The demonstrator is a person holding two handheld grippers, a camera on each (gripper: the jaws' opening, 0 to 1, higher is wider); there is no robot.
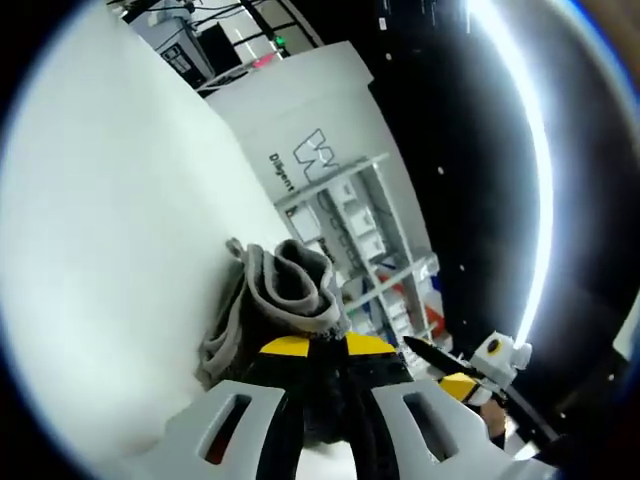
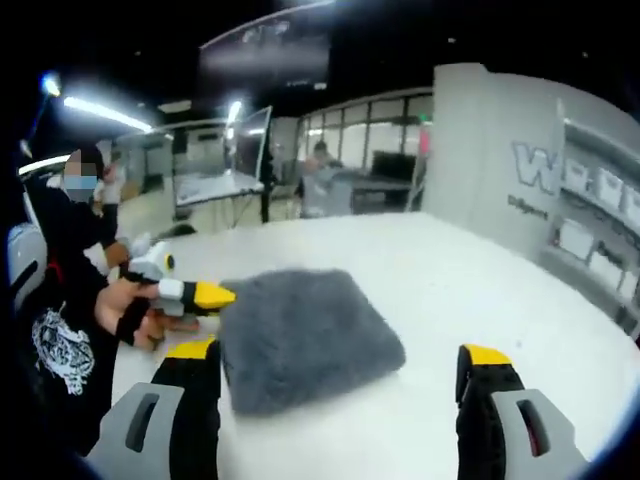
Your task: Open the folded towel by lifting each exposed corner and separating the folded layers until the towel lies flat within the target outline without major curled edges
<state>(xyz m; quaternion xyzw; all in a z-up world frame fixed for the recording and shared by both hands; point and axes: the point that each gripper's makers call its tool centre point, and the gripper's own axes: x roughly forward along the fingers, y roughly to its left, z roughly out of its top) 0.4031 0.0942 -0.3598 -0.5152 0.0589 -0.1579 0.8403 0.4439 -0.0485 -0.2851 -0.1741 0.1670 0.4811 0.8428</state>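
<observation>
left gripper (image 1: 327, 352) jaws clamp towel (image 1: 285, 295) edge | right gripper (image 2: 340, 372) jaws wide apart, towel between

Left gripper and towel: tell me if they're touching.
Touching. In the left gripper view, the left gripper has its yellow-tipped jaws closed against the bunched edge of the grey towel, with no gap between them.
</observation>
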